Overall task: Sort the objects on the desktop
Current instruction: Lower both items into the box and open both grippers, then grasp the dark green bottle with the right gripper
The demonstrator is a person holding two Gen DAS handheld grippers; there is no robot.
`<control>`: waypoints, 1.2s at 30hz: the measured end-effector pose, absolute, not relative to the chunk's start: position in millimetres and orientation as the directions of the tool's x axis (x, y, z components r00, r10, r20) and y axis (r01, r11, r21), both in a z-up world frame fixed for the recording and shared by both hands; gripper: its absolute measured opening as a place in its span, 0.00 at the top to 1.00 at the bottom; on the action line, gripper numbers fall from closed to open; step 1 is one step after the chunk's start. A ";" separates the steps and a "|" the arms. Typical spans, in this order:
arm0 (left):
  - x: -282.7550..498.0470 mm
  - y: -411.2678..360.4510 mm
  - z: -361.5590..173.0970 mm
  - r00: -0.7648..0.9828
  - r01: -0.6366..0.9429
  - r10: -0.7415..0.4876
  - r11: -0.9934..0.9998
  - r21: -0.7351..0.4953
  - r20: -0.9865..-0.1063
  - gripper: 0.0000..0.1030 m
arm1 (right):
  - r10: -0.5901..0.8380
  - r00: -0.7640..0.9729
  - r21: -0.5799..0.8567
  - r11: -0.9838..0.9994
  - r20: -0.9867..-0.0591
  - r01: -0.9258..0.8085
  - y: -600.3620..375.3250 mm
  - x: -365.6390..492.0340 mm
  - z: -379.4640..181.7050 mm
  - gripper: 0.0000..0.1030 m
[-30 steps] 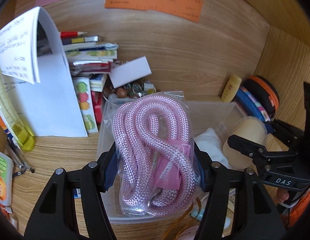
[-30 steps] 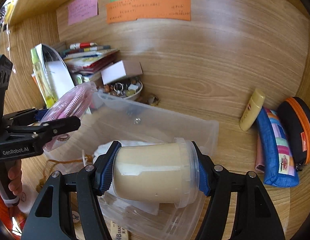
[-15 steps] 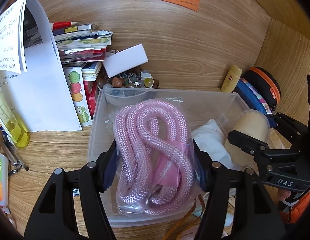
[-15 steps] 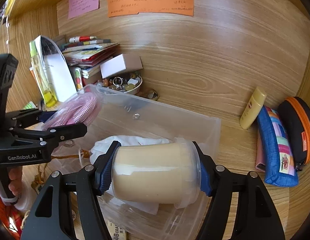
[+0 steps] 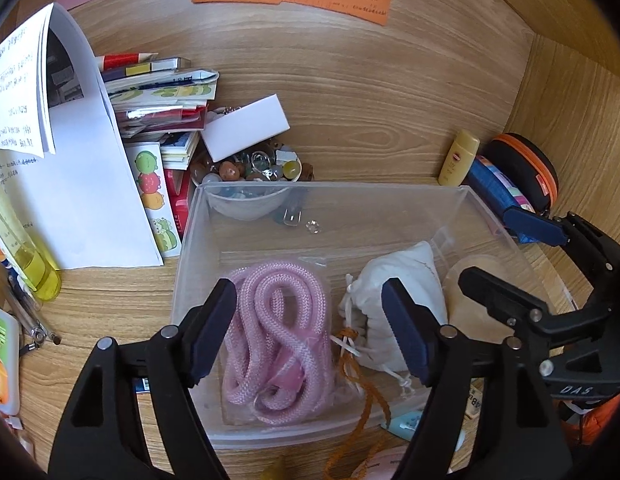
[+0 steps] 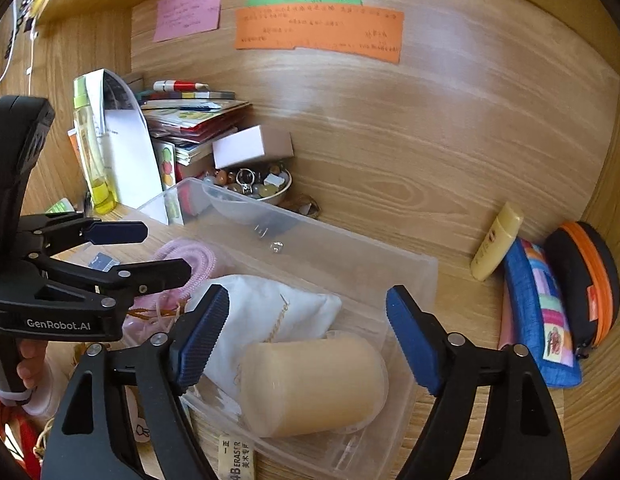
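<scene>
A clear plastic bin (image 5: 390,196) (image 6: 350,248) stands on the wooden desk. Inside lie a bagged pink rope (image 5: 276,344) (image 6: 190,256) at the left, a white drawstring pouch (image 5: 402,292) (image 6: 270,316) in the middle, and a beige cylindrical jar (image 6: 314,384) (image 5: 474,280) on its side at the right. My left gripper (image 5: 310,332) is open above the rope, jaws either side of it. My right gripper (image 6: 308,336) is open above the jar, not touching it.
A bowl of small trinkets (image 5: 254,176), a white box (image 5: 246,132), stacked booklets (image 5: 158,92) and leaning papers (image 5: 70,184) stand behind and left of the bin. A yellow bottle (image 6: 496,240), a blue pouch (image 6: 538,312) and a black-orange case (image 6: 586,280) lie at the right.
Both grippers lowered their loads into the bin and opened. The pink rope and the beige jar now lie loose inside the bin.
</scene>
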State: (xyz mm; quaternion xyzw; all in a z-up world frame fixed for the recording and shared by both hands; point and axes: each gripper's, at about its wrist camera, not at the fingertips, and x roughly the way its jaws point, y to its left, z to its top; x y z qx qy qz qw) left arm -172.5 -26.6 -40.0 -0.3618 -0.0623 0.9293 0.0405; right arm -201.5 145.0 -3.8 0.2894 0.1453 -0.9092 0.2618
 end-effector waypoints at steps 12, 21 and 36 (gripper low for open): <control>-150.0 -33.6 -9.2 -0.781 0.011 0.072 -0.992 -0.129 -0.620 0.08 | -0.380 -0.728 -0.131 -0.833 -0.571 0.537 146.0 -197.2 3.3 0.21; -108.9 -55.3 12.5 -0.814 0.079 -0.009 -0.992 -0.095 -0.581 0.04 | -0.422 -0.737 -0.119 -0.822 -0.528 0.556 150.3 -179.3 23.1 0.18; -41.3 -61.7 -10.8 -0.793 0.097 -0.035 -0.993 -0.069 -0.608 0.02 | -0.483 -0.749 -0.128 -0.796 -0.455 0.591 156.8 -87.5 40.5 0.06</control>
